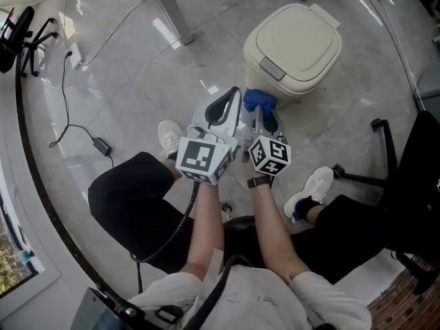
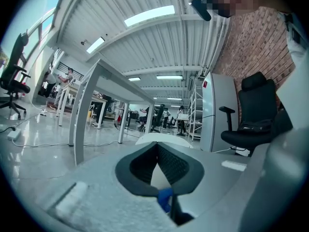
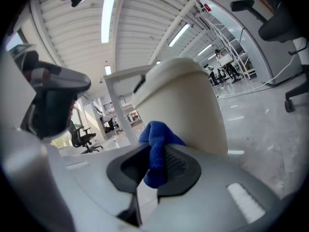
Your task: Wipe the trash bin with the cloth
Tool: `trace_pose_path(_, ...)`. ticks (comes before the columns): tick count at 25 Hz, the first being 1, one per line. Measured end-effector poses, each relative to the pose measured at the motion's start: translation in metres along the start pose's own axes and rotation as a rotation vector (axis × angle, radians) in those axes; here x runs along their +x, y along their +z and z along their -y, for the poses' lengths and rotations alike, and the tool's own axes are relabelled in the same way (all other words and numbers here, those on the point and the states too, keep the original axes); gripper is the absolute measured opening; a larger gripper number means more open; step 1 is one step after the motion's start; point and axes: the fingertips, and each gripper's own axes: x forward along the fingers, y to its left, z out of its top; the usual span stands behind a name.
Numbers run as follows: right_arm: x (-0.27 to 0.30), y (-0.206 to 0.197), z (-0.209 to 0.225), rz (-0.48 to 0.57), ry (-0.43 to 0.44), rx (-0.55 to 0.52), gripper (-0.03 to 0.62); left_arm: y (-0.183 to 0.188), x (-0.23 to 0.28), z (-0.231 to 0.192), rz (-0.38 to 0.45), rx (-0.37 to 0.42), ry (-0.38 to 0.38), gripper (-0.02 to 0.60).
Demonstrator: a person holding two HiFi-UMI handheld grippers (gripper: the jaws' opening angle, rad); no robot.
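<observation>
While hovering just beside the trash bin (image 1: 294,47), I'm clamping the blue cloth (image 1: 258,100) in my R gripper (image 1: 267,119), L gripper (image 1: 223,110) clenched, empty; wiping's prob. not begun, and next needs cloth pressed vs. bin's front.

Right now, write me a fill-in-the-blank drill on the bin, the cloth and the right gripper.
1. The right gripper is shut on a ___ cloth.
2. The bin has its lid ___.
3. The bin stands on the ___.
Missing words: blue; closed; floor.
</observation>
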Motion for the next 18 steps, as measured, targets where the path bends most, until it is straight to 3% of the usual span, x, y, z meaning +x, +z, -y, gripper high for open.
trace_pose_path(6, -0.050, 0.094, -0.047, 0.206, 0.153, -0.035, 0.041, 0.017, -0.014, 0.021, 0.044, -0.004, 0.044, 0.000)
trace_pose_path(9, -0.050, 0.128, -0.045, 0.283, 0.159, -0.080, 0.041, 0.023, -0.019, 0.028, 0.072, 0.006, 0.051, 0.000)
trace_pose_path(13, -0.033, 0.093, -0.005, 0.189, 0.072, -0.109, 0.041, 0.019, -0.026, 0.035, 0.069, 0.011, 0.060, 0.000)
trace_pose_path(18, -0.007, -0.003, 0.065, -0.044, -0.077, -0.046, 0.041, 0.011, -0.029, 0.034, 0.045, 0.022, 0.071, 0.000)
